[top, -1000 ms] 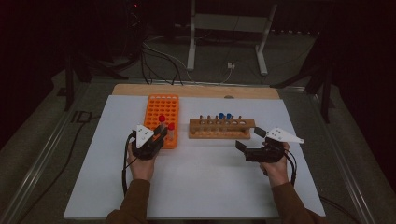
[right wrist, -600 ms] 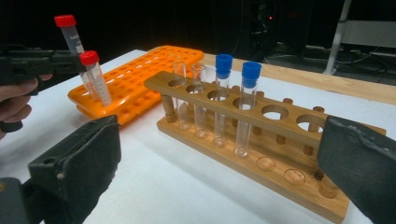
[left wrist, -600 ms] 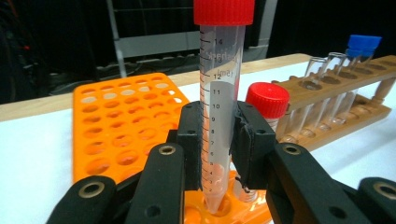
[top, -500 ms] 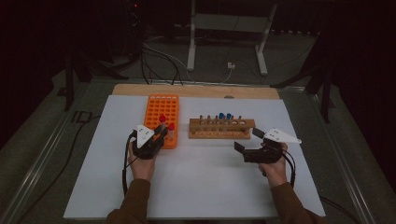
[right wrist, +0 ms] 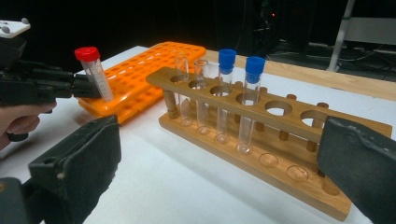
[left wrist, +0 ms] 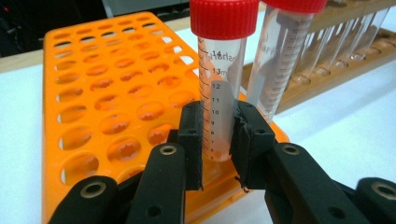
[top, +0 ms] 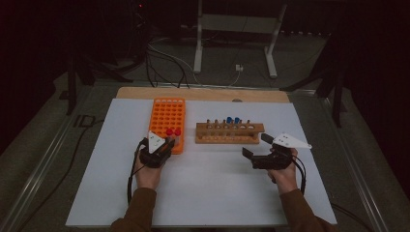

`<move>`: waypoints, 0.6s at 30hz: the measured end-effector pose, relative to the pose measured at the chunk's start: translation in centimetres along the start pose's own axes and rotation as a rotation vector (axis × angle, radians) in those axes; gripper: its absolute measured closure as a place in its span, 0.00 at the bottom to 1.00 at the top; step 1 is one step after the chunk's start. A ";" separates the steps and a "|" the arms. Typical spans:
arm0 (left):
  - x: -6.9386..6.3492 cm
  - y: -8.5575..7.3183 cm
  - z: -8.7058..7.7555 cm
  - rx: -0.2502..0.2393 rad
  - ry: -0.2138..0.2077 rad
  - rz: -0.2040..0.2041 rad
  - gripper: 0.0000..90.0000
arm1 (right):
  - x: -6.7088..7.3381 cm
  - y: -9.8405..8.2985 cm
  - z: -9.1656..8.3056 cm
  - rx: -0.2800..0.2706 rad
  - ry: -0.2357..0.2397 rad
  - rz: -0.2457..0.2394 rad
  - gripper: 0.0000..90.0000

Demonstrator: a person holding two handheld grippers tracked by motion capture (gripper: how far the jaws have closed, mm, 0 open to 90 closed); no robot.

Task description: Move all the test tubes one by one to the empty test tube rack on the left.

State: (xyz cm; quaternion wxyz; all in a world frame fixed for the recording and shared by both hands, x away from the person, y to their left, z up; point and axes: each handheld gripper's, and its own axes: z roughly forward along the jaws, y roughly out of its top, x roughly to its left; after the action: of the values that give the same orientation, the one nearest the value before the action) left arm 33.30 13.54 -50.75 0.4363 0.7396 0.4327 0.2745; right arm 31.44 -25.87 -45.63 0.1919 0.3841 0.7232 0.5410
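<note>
A red-capped tube [left wrist: 219, 79] is gripped by the left hand-held gripper [left wrist: 218, 140]. The clear lower part of the tube is squeezed between the two black pads, and the tube is held upright at the near corner of the orange rack [left wrist: 107, 107], on the side that faces the wooden rack [right wrist: 261, 140]. Whether its bottom end sits in a hole of the orange rack cannot be told. A second red-capped tube [left wrist: 280, 60] is seen just beside the first one.

In the high view, the orange rack [top: 167, 118] is laid on the white worktop [top: 208, 188], and the wooden rack [top: 229, 133] is placed just beside it. Two blue-capped tubes [right wrist: 236, 93] and some bare glass tubes [right wrist: 191, 88] are stood in the wooden rack.

The right hand-held gripper [top: 257, 147] is held near the orange rack's neighbour, the wooden rack. Its jaws are spread wide, and nothing is held between them.
</note>
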 end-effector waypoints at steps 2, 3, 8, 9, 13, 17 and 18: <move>0.0 0.0 0.0 0.003 -0.001 0.002 0.84 | 0.0 0.0 0.0 0.001 0.001 0.001 0.00; 0.0 0.0 0.0 0.004 -0.004 0.001 0.84 | 0.0 0.0 0.1 0.002 0.001 -0.001 0.00; 0.3 0.1 -0.2 0.009 -0.008 -0.025 0.76 | 0.1 -0.1 0.2 0.008 0.003 -0.005 0.00; 0.4 0.1 -0.3 0.009 -0.005 -0.030 0.73 | 0.1 -0.1 0.3 0.009 0.003 -0.005 0.00; 0.5 0.4 -1.0 -0.001 -0.009 -0.053 0.60 | 0.2 -0.2 0.4 0.013 0.006 -0.005 0.00; 0.6 0.9 -2.0 -0.033 -0.036 -0.080 0.39 | 0.2 -0.2 0.4 0.010 0.006 -0.004 0.00; 0.6 1.0 -2.3 -0.049 -0.038 -0.092 0.33 | 0.2 -0.2 0.4 0.010 0.006 -0.004 0.00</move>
State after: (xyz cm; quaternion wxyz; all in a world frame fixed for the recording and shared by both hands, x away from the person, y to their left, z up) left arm 32.21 14.80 -48.73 0.4745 0.7132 0.4511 0.2505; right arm 31.50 -25.50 -45.87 0.1887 0.3819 0.7274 0.5380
